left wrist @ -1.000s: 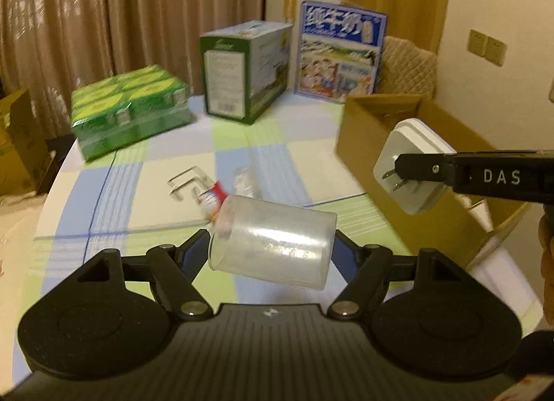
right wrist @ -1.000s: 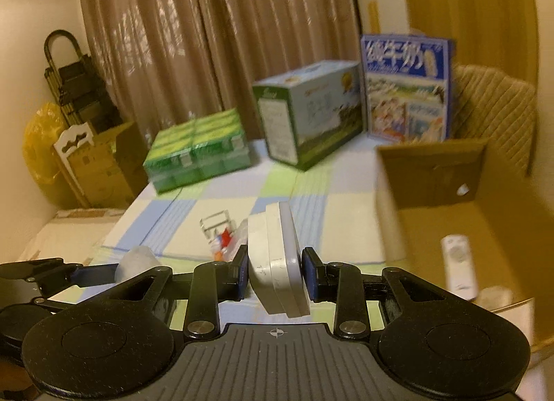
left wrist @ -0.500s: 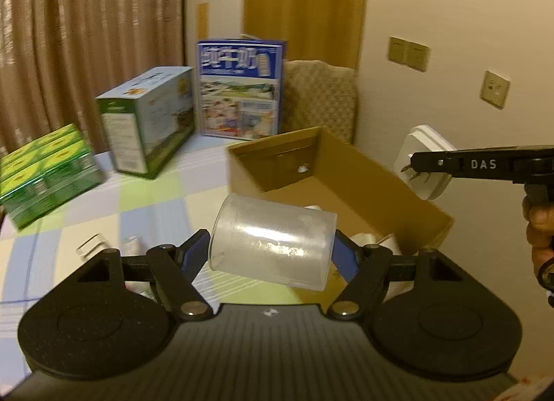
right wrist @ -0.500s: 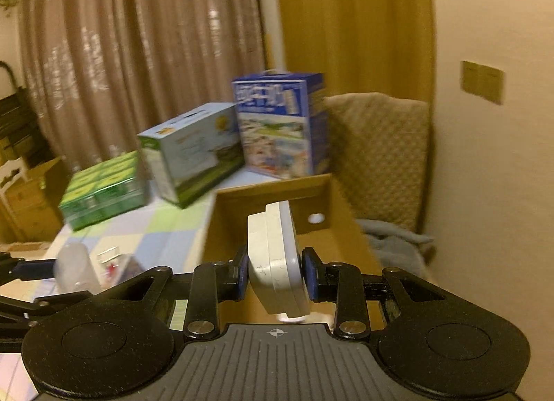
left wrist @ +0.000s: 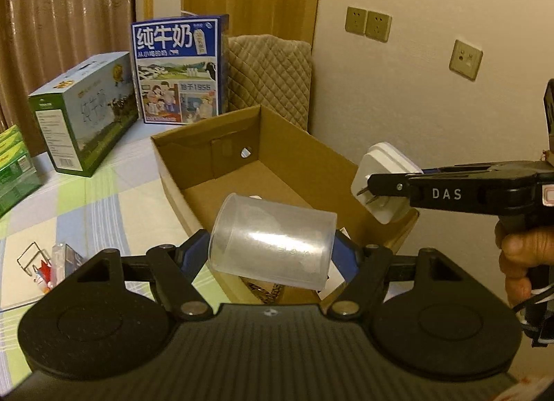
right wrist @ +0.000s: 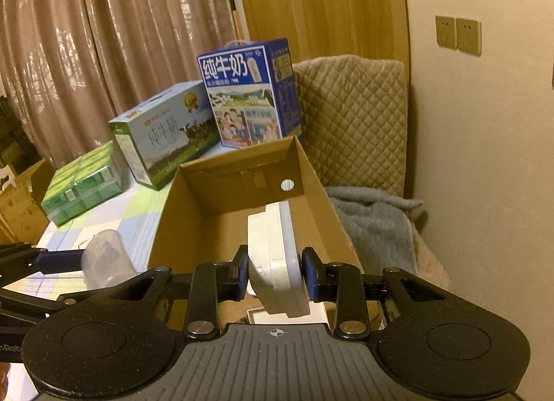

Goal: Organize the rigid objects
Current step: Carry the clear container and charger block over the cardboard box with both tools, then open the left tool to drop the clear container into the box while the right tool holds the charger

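Note:
My left gripper point(left wrist: 271, 250) is shut on a clear plastic cup point(left wrist: 273, 240) lying sideways between the pads, held over the near end of an open cardboard box point(left wrist: 277, 144). My right gripper point(right wrist: 275, 271) is shut on a white plug adapter point(right wrist: 275, 262), its prongs showing in the left wrist view where the adapter point(left wrist: 381, 172) hangs above the box's right wall. The cup point(right wrist: 104, 259) and the left gripper's fingers point(right wrist: 52, 259) show at the lower left of the right wrist view. The box point(right wrist: 311, 172) holds a few small items, mostly hidden.
On the checked tablecloth point(left wrist: 86, 207) stand a blue milk carton point(left wrist: 180, 70), a green-and-white carton point(left wrist: 83, 110) and green drink packs point(right wrist: 83, 183). A wire clip and small items point(left wrist: 45, 262) lie left. A quilted chair point(right wrist: 349, 117) with a grey blanket point(right wrist: 377, 217) stands by the wall.
Both grippers swung right from over the table to above the cardboard box, carrying the cup and the adapter. The grips have not changed.

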Demonstrator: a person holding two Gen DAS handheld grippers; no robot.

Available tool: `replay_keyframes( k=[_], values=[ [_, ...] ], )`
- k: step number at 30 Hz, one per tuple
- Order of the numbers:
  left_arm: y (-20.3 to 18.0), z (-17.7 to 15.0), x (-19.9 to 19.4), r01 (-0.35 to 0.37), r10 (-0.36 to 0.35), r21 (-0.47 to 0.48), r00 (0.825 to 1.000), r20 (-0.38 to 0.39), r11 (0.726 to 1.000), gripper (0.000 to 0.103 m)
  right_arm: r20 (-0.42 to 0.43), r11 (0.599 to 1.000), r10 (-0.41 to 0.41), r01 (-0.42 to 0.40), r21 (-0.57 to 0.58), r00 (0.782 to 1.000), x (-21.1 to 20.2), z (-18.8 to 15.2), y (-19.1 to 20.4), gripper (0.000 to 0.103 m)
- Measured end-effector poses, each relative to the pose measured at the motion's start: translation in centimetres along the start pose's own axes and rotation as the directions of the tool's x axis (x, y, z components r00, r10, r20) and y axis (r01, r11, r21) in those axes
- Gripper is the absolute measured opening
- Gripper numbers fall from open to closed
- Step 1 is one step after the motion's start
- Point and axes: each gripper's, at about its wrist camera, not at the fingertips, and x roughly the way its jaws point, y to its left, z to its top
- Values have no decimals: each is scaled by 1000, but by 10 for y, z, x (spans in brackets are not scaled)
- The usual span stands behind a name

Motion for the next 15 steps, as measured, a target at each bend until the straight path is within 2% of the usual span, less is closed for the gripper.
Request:
replay_keyframes(
  k=[15],
  values=[
    [-7,4,26,20,-20,12,999,-44,1000,71,-34,1000,6,-5,20,999,18,-4,-10,29]
  ],
)
